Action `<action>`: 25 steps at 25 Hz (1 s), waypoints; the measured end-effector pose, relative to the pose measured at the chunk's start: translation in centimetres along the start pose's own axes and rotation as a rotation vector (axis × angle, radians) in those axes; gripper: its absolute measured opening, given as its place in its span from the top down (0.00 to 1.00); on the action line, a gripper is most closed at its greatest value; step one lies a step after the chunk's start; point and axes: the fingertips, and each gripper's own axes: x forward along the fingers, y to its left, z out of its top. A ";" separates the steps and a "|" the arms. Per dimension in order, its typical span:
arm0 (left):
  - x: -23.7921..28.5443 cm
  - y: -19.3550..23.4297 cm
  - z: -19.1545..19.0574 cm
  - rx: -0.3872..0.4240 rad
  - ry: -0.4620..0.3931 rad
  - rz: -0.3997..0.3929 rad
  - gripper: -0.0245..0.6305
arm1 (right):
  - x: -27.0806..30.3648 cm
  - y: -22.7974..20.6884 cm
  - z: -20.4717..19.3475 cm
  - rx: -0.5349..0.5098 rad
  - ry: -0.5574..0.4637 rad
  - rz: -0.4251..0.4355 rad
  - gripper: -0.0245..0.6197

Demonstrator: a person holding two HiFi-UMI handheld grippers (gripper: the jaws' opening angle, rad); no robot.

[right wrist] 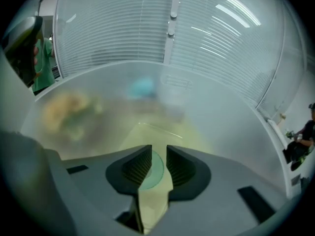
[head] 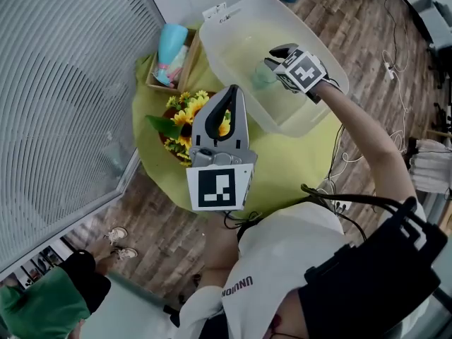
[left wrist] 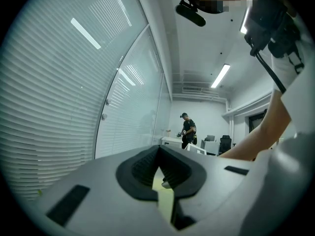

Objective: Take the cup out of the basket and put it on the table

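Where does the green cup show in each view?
Head view: upper centre, the cup inside the clear basket.
Left gripper view: not in it.
Right gripper view: low centre, cup seen between the open jaws.
Shared landmark: the basket, in head and right gripper views.

Sunflower bunch [head: 185, 122]: landmark. Wooden box [head: 189, 66] just beyond it, light-blue container [head: 171, 44] leaning inside. Slatted blinds [head: 63, 97] to left. Plank floor [head: 155, 224] below; pair of shoes [head: 115, 234] there, person in green [head: 42, 302] farther toward lower-left corner. Cables [head: 390, 62] well off to right.
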 end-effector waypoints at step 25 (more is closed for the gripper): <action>1.1 1.0 -1.7 -0.025 0.042 0.010 0.94 | 4.0 -0.2 -4.5 -0.096 0.185 0.060 0.79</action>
